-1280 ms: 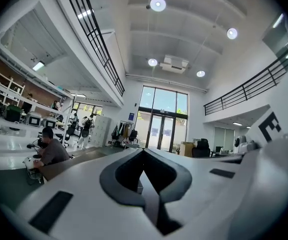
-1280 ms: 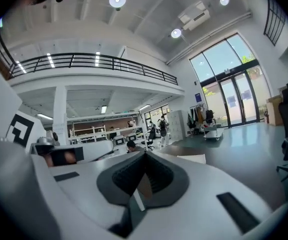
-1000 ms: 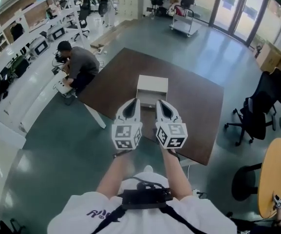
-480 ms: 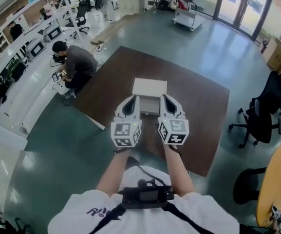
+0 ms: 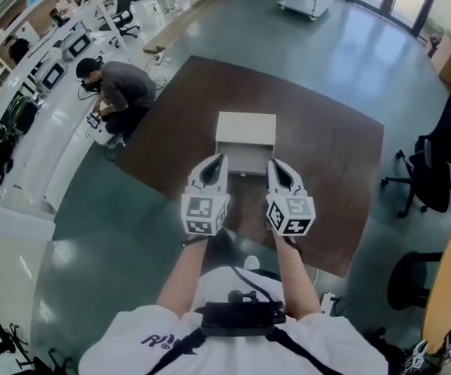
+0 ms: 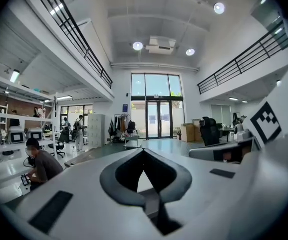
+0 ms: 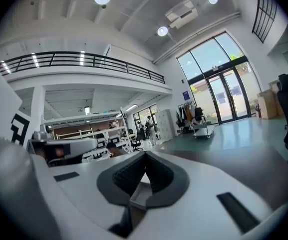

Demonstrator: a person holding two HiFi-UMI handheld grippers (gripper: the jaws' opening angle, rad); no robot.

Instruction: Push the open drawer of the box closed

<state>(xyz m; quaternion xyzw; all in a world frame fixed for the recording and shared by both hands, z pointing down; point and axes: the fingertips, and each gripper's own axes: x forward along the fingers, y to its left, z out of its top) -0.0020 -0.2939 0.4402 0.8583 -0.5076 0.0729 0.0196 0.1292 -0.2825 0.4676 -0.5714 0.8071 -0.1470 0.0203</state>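
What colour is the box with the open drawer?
The box is white, on a dark brown table; the head view shows it best.

The box [image 5: 245, 127] and its drawer [image 5: 245, 162] are off-white, on a dark brown worktop [image 5: 334, 155]. The left hand-held gripper [image 5: 219, 158] and right hand-held gripper [image 5: 273, 163] are white with dark grey jaw linings. Each carries a cube [image 5: 204, 214] patterned with black-and-white square markers. The floor [image 5: 116, 233] is grey-green.

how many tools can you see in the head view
2: left tool by the white box's left front, right tool by its right front, both shut.
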